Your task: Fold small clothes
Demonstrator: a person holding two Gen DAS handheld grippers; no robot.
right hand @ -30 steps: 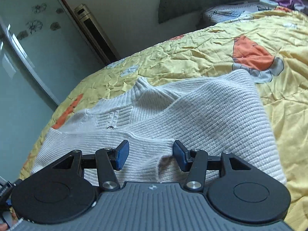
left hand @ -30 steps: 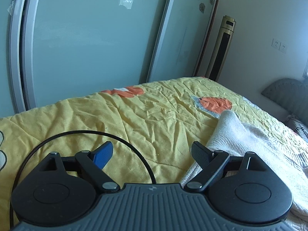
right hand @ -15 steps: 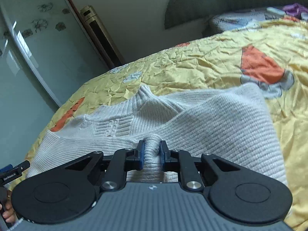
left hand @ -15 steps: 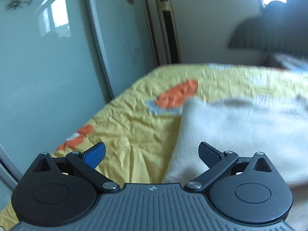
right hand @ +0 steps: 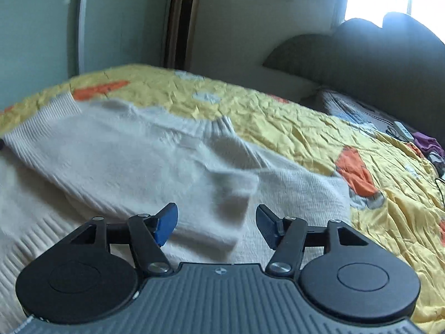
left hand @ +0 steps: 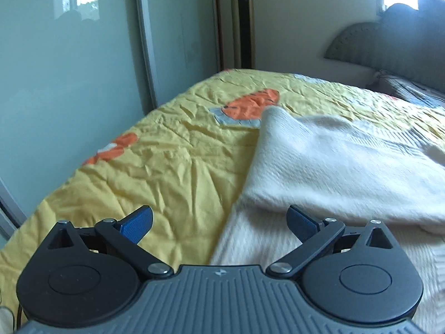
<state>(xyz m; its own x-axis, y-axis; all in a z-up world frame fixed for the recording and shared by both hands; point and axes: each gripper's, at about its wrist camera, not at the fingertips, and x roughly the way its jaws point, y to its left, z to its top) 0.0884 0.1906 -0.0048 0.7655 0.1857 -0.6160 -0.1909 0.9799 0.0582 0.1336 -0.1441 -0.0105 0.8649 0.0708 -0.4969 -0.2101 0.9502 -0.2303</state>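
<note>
A cream ribbed knit sweater (left hand: 342,167) lies on the yellow quilt, with one part folded over the rest. It also shows in the right wrist view (right hand: 133,164), where a folded flap ends just ahead of the fingers. My left gripper (left hand: 219,222) is open and empty, over the sweater's left edge where it meets the quilt. My right gripper (right hand: 217,224) is open and empty, just above the folded flap.
The bed has a yellow quilt (left hand: 167,161) with orange patches. Sliding glass wardrobe doors (left hand: 69,55) stand at the left. A tall gold tower fan (left hand: 243,19) stands by the wall. A grey headboard (right hand: 375,55) and loose items (right hand: 428,144) are at the right.
My right gripper was shut on a pinch of the sweater half a second ago and has let go; it is open now. Both views have swung right. A flap of the sweater now lies folded over.
</note>
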